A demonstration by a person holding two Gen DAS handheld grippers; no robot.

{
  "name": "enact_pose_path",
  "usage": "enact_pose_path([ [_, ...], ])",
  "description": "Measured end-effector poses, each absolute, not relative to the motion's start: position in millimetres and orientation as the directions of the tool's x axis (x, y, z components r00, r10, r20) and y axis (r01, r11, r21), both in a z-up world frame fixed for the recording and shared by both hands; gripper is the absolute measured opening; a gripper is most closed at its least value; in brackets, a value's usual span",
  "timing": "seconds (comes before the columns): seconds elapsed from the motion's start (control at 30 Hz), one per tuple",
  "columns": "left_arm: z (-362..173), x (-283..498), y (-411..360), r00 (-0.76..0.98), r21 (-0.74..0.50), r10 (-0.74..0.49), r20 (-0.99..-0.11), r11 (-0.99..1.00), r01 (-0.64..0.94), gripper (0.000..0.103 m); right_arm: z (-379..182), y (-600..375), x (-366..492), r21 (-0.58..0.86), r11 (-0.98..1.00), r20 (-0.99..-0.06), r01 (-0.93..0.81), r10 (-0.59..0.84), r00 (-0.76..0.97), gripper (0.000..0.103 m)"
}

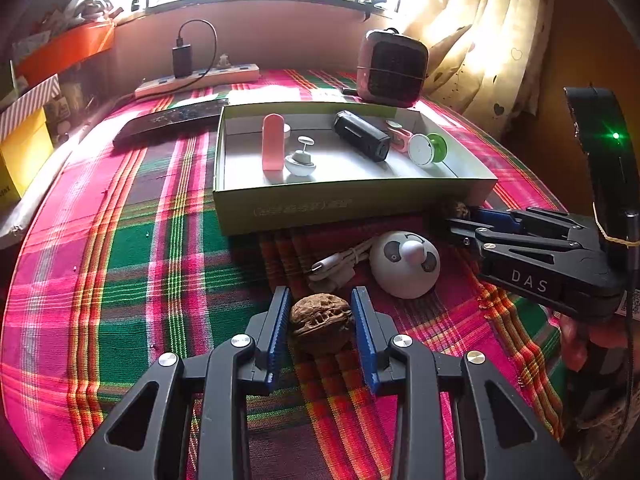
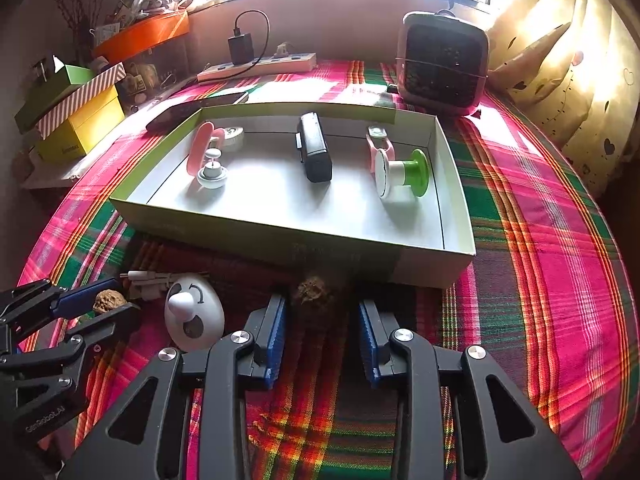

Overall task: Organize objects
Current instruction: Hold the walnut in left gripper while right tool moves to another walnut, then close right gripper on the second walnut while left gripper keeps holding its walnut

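We hold two grippers low over a table spread with a pink, green and red plaid cloth (image 1: 132, 240). Our left gripper (image 1: 322, 320) is clamped on a wrinkled brown walnut (image 1: 322, 322), both blue pads (image 1: 280, 320) pressing its sides, the nut resting on the cloth near the table's front edge. Our right gripper (image 2: 322, 320) sits just before the near wall of an open cardboard box (image 2: 436, 268); a second walnut (image 2: 314, 290) lies at its fingertips, in shadow against that wall, and we cannot tell whether the pads press it.

Between the two grippers a white dome-shaped panda-face gadget (image 1: 404, 264) rests on the cloth beside a coiled white cable (image 1: 340, 266). Inside the box, towards the table's middle, lie a pink capsule-shaped case (image 1: 273, 142), a small white-and-grey stand (image 1: 300, 158), a black rectangular device (image 1: 362, 136), a pink clip (image 2: 378, 142) and a green-and-white spool (image 2: 400, 174). Near the far edge, under the window, stand a small heater (image 2: 444, 68) and a power strip (image 2: 260, 66) with a black charger plugged in.
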State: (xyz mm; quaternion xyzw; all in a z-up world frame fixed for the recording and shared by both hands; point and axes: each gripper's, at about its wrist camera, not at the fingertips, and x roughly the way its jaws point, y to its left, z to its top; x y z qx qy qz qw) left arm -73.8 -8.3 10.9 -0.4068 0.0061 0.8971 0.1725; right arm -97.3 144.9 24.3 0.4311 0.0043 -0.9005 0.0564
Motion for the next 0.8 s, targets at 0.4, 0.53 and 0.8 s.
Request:
enact_pose_path([
  [0.4, 11.1, -77.3, -7.7, -0.61, -0.12, 0.291, -0.737, -0.945, -0.305, 0.029, 24.8, 146.4, -97.9, 0.053, -0.993, -0.775, 0.109, -0.11, -0.622, 0.033],
  [0.53, 11.4, -77.4, -7.2, -0.61, -0.12, 0.29, -0.738, -0.945, -0.303, 0.029, 24.9, 147.4, -97.6, 0.06, -0.992, -0.774, 0.11, -0.116, -0.622, 0.033],
  [0.8, 16.7, -77.8, -5.9, -0.615, -0.12, 0.296, -0.731, -0.943, -0.312, 0.029, 28.0, 152.1, -93.8, 0.072, -0.991, -0.763, 0.115, -0.129, -0.633, 0.033],
])
